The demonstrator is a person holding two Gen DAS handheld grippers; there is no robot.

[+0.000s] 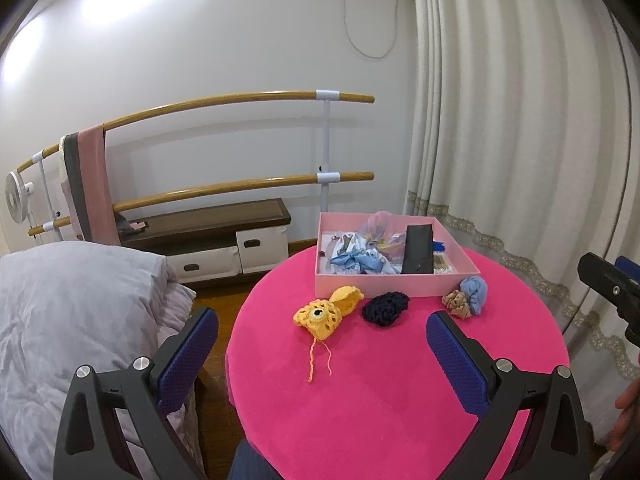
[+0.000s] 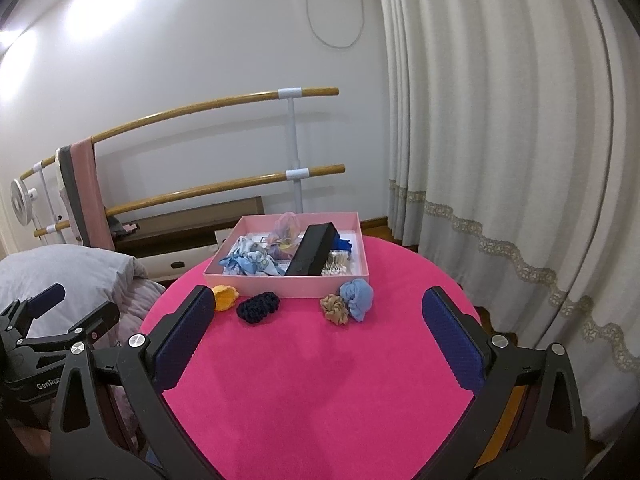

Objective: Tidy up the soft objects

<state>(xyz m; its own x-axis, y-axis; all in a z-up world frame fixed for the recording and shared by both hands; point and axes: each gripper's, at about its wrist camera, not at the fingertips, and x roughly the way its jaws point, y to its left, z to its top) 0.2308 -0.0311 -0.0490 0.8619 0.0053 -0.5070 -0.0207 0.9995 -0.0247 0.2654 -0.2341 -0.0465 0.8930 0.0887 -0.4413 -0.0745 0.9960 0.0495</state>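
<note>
Left wrist view. Left gripper wide open, nothing held, raised over near part of pink table. Yellow crochet piece lying flat just ahead of jaws, slightly toward left finger, loose yarn tails trailing back into the gap. Navy scrunchie ahead, nearer right finger, close beside yellow piece, contact not determinable. Beige scrunchie and blue scrunchie touching each other, just beyond tip of right finger. Pink box farther ahead, behind all four loose items; inside: blue fabric bundle, sheer purple pouch, black case leaning. Right gripper partly visible at right edge; jaw state not readable from here. Bedding left of left finger.

Right wrist view. Right gripper wide open, nothing held, over same table. Navy scrunchie ahead, between fingers, toward left one. Yellow piece partly hidden behind left fingertip. Beige scrunchie and blue scrunchie touching, ahead near centre of gap. Box beyond them, black case tilted inside, cotton swabs beside it. Left gripper at left edge, fingers spread.
</note>
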